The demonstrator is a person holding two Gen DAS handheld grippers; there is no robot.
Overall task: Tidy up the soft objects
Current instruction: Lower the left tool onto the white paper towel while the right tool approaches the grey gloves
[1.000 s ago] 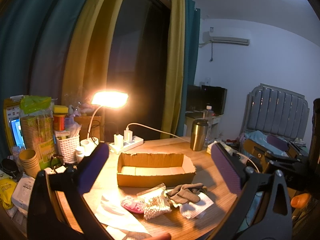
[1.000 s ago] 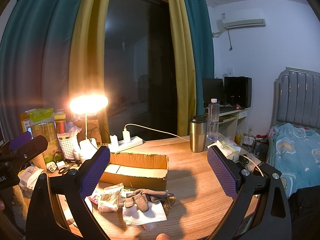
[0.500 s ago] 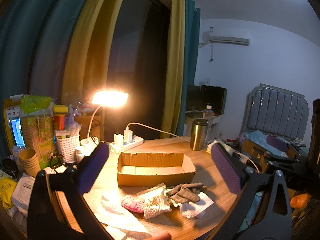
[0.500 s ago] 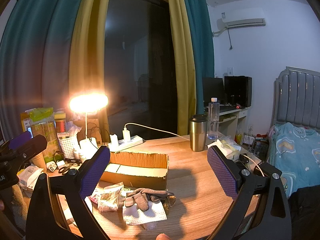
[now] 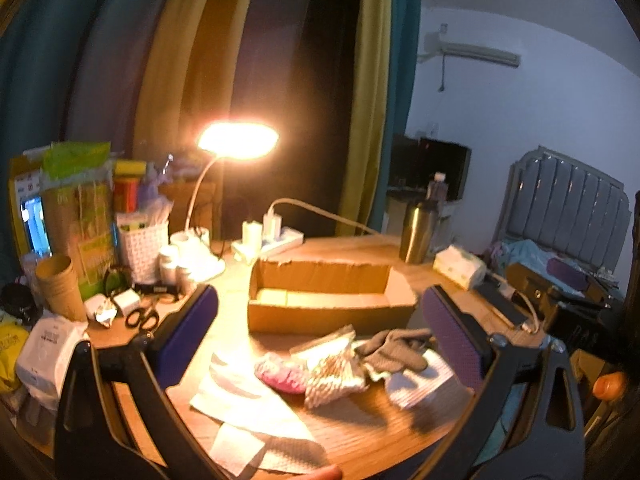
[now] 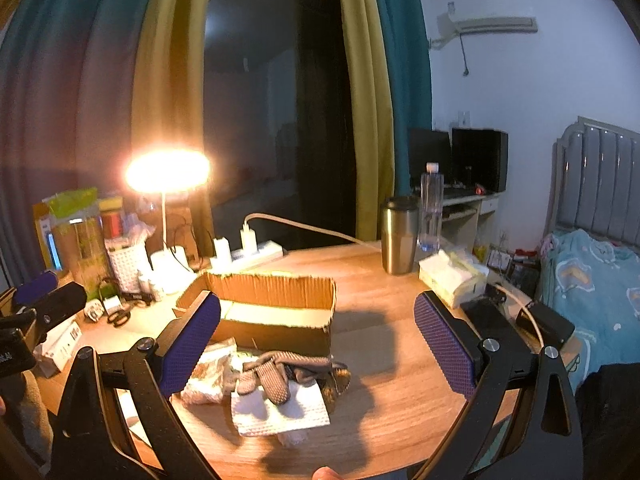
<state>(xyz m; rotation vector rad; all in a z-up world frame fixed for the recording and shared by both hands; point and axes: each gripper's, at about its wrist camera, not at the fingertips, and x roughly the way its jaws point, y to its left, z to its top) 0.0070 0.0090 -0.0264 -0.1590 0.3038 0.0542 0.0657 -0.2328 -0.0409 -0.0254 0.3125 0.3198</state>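
An open cardboard box (image 5: 328, 300) lies on the round wooden table; it also shows in the right wrist view (image 6: 272, 312). In front of it lies a heap of soft things: grey gloves (image 5: 396, 350) (image 6: 276, 372), a white cloth (image 5: 420, 380) (image 6: 280, 408), a pink item (image 5: 280, 374), a patterned pouch (image 5: 332, 372) and white tissue sheets (image 5: 248, 404). My left gripper (image 5: 320, 332) is open and empty, above and before the heap. My right gripper (image 6: 316, 340) is open and empty, over the gloves.
A lit desk lamp (image 5: 238, 142), power strip (image 5: 272, 238), steel tumbler (image 5: 418, 232), tissue pack (image 5: 458, 266), white basket (image 5: 142, 250), paper cups (image 5: 60, 286) and scissors (image 5: 142, 318) crowd the back and left of the table. A bed (image 6: 596, 280) stands at the right.
Both grippers have moved forward and down a little toward the heap; the box and soft items look closer and larger. Both stay open.
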